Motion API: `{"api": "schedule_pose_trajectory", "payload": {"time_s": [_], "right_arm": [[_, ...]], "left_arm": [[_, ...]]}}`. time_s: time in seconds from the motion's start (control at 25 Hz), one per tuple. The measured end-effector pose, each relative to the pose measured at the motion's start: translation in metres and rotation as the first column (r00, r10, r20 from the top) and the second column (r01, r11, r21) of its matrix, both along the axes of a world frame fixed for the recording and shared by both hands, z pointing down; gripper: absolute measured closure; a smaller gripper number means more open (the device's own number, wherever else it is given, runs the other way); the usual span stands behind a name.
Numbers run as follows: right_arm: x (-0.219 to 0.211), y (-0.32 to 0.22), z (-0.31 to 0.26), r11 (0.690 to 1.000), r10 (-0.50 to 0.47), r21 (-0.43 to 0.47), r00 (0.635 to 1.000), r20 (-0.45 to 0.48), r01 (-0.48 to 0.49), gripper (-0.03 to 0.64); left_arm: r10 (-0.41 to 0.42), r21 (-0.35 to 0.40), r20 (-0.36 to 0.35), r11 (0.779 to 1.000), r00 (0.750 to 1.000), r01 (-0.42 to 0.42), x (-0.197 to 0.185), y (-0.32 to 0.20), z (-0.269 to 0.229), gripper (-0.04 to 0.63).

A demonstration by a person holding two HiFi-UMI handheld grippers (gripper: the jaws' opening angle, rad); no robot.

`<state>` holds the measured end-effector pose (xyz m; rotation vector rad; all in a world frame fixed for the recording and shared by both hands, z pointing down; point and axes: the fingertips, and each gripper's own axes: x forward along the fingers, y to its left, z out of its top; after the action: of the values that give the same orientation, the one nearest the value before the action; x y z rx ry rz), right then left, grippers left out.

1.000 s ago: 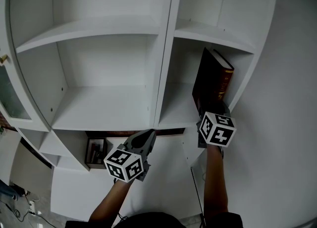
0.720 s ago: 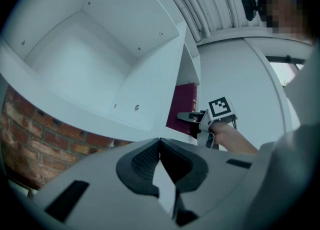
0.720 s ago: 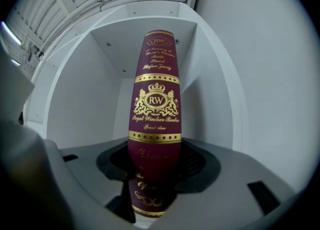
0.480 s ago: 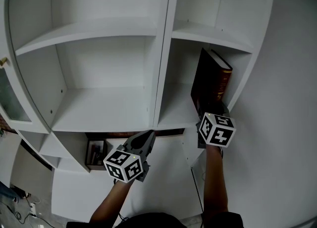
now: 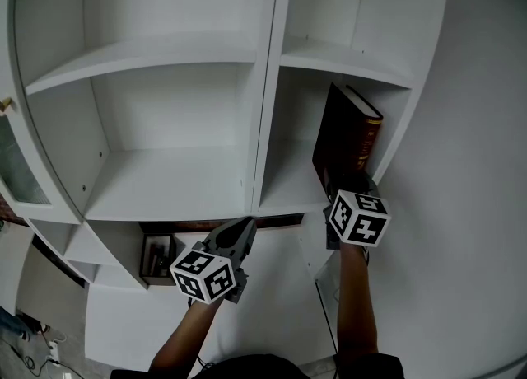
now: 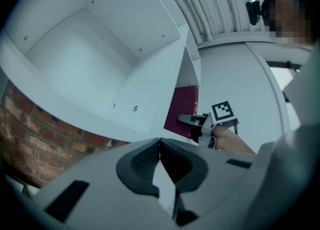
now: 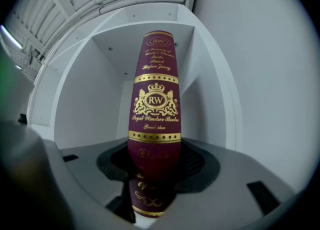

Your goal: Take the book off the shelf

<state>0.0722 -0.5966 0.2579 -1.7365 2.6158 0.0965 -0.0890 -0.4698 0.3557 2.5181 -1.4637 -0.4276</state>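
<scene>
A dark red book (image 5: 342, 142) with gold print on its spine (image 7: 155, 104) stands upright, leaning a little, in the right compartment of the white bookcase (image 5: 288, 192). My right gripper (image 5: 346, 184) points level into that compartment. Its jaws have just been closing, and now its pads sit against both sides of the spine's lower end (image 7: 155, 161). My left gripper (image 5: 244, 225) hovers lower, in front of the bookcase's middle upright, shut with nothing in it (image 6: 160, 141). The left gripper view also catches the book (image 6: 182, 111) and the right gripper (image 6: 192, 120) at it.
The wide left compartments (image 5: 165, 180) hold nothing. A low niche (image 5: 158, 254) contains small dark items. A glass door (image 5: 16, 163) is at the far left, a white wall (image 5: 478, 163) at the right, and brickwork (image 6: 30, 139) shows below the shelf.
Only the head view has drifted slightly; the book and both grippers stay where they were.
</scene>
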Motion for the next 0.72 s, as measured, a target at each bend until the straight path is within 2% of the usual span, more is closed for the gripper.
{"api": "schedule_pose_trajectory", "payload": {"time_s": [0.72], "right_arm": [[0.004, 0.041, -0.005, 1.000, -0.016, 0.003, 1.000, -0.004, 0.016, 0.388]], "left_arm": [[0.046, 0.012, 0.000, 0.999, 0.999, -0.046, 0.015, 0.025, -0.010, 0.579]]}}
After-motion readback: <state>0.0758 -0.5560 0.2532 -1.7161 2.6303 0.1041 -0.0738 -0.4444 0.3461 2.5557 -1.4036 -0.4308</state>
